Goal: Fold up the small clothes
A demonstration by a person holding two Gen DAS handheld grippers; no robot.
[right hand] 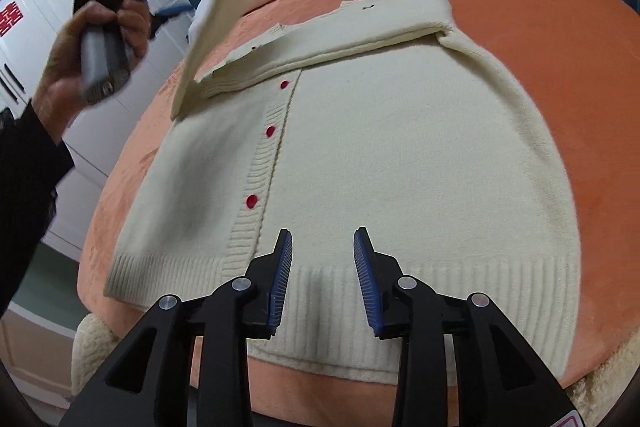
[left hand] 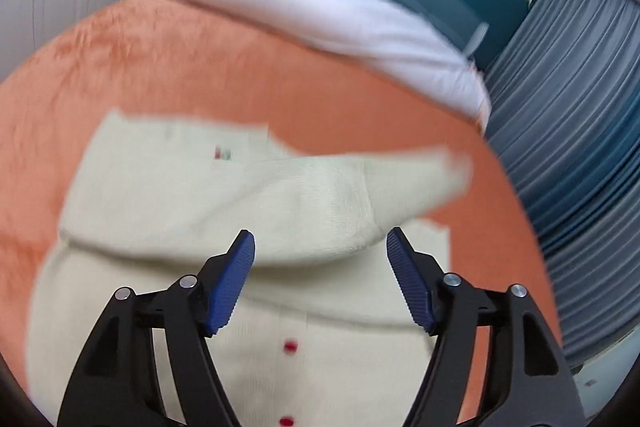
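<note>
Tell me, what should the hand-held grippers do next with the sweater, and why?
Probably lay the raised sleeve flat across the cardigan. The other sleeve is already folded over the chest, but this one stands up in the air by the open left hand-held gripper, so folding the hem should wait.

The cardigan (right hand: 360,147) is soft matt knit, ribbed at its hem, with glossy red buttons (right hand: 251,201). At 12 o'clock, the orange blanket (left hand: 240,67) looks fuzzy.
</note>
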